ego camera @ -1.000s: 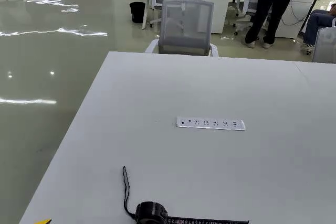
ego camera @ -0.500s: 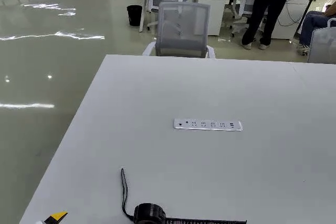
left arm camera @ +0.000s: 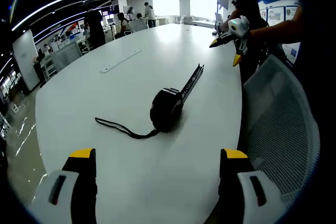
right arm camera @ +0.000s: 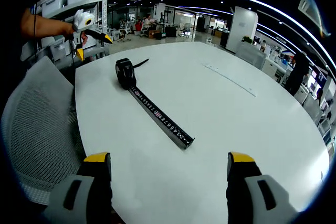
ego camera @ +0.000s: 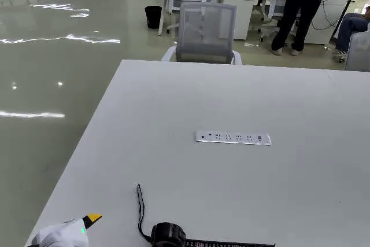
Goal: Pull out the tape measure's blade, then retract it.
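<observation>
Since 1 second ago the left gripper (ego camera: 87, 224) has come further into the bottom-left corner of the head view, from a bare yellow tip to a white body with 1 yellow tip; the frame edge cuts off the rest. The tape measure (ego camera: 167, 235) lies where it did, at the near edge of the white table (ego camera: 231, 96), its black case half cut by the bottom of the head view. Its blade (right arm camera: 160, 116) is drawn out flat on the tabletop and ends in a hook; the printed numerals are too small to read. A black wrist strap (left arm camera: 123, 128) trails from the case.

Seen in its own view, the left gripper (left arm camera: 158, 153) has its 2 jaws spread wide with nothing between them, well apart from the case. The right gripper (right arm camera: 170, 157) is likewise released, short of the hook end. A white power strip (ego camera: 233, 138) lies farther up the table. Beyond the far edge stands a grey mesh office chair (ego camera: 206, 32).
</observation>
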Tool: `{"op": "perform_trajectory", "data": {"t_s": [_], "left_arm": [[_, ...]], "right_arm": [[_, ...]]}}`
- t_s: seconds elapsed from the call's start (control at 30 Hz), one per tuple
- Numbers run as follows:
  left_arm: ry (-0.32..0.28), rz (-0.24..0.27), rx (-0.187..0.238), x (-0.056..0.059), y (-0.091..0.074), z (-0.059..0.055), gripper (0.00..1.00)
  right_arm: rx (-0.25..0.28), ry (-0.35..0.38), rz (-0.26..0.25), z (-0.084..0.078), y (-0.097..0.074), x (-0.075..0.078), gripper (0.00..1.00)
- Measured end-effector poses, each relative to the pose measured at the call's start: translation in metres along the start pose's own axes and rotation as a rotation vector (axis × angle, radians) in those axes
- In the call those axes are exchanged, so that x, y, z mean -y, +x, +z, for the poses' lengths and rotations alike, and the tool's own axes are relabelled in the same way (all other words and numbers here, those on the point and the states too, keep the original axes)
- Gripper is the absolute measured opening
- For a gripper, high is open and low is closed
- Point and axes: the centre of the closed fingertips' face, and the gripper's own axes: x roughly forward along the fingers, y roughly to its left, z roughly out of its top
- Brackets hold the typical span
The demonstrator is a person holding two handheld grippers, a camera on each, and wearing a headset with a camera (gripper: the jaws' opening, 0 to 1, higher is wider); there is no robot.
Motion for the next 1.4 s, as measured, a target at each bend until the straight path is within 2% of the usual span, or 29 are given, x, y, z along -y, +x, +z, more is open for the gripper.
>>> {"op": "perform_trajectory", "data": {"t_s": [0.1,0.17,0.27,0.73,0.87,1.0,1.1,1.2,1.4], "left_arm": [[0.039,-0.016,-0.018,0.0,0.009,0.0,0.95],[0.045,-0.032,-0.032,0.002,0.016,0.0,0.95],[0.062,-0.047,-0.049,0.006,0.021,0.006,0.94],[0.157,-0.089,-0.083,0.003,0.05,0.027,0.78],[0.183,-0.107,-0.1,0.002,0.061,0.03,0.78],[0.22,-0.141,-0.121,0.005,0.074,0.031,0.75],[0.252,-0.172,-0.123,0.01,0.08,0.033,0.68],[0.244,-0.196,-0.141,0.008,0.088,0.03,0.64],[0.272,-0.22,-0.173,0.003,0.094,0.029,0.56]], "right_arm": [[-0.003,-0.023,0.01,0.008,0.006,0.001,0.92],[-0.004,-0.038,0.019,0.011,0.011,0.003,0.92],[-0.009,-0.057,0.031,0.015,0.018,0.004,0.9],[-0.068,-0.124,0.081,0.012,0.04,0.011,0.83],[-0.09,-0.146,0.095,0.011,0.047,0.013,0.79],[-0.103,-0.152,0.108,0.011,0.054,0.016,0.76],[-0.116,-0.152,0.119,0.009,0.059,0.017,0.73],[-0.152,-0.185,0.142,0.001,0.065,0.018,0.67],[-0.145,-0.185,0.175,0.005,0.072,0.018,0.57]]}}
